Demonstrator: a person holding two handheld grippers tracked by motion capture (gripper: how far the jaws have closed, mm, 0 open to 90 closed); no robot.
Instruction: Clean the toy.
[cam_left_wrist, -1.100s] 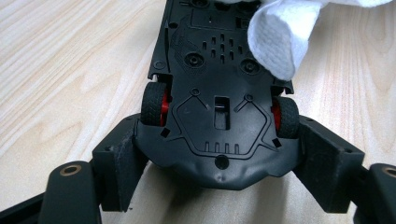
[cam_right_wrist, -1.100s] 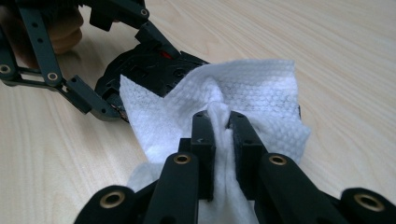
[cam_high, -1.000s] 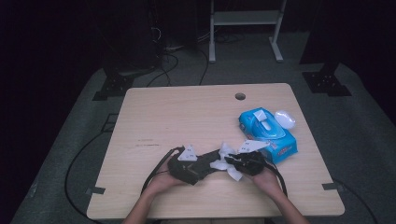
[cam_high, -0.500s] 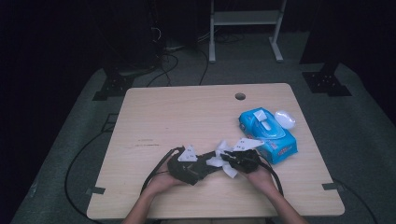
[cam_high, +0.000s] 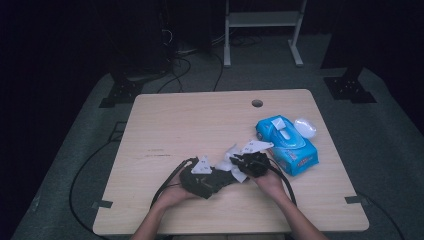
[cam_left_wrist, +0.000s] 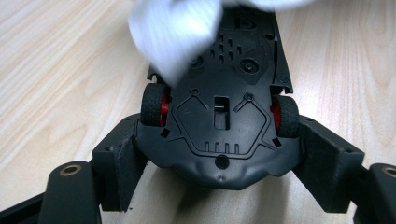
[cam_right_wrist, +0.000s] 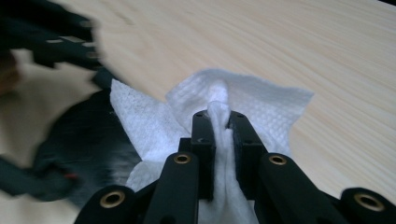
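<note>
My left gripper (cam_left_wrist: 219, 154) is shut on a black toy car (cam_left_wrist: 224, 102) that lies upside down between its jaws, its underside and red-hubbed wheels facing the camera. My right gripper (cam_right_wrist: 218, 122) is shut on a bunched white wet wipe (cam_right_wrist: 224, 112). The wipe (cam_left_wrist: 175, 32) rests against the far end of the car's underside. In the high view the left gripper (cam_high: 220, 179) and the right gripper (cam_high: 239, 164) meet near the table's front, with the wipe (cam_high: 233, 159) between them and the car (cam_high: 225, 177) dark beneath it.
A blue pack of wet wipes (cam_high: 286, 142) lies to the right of the grippers, with a white lid (cam_high: 305, 127) beside it. The wooden table (cam_high: 190, 120) has a cable hole (cam_high: 257, 103) near its back edge. Cables trail off the front left.
My right gripper has moved left with the wipe, toward the left gripper and over the car. The left gripper has stayed in place.
</note>
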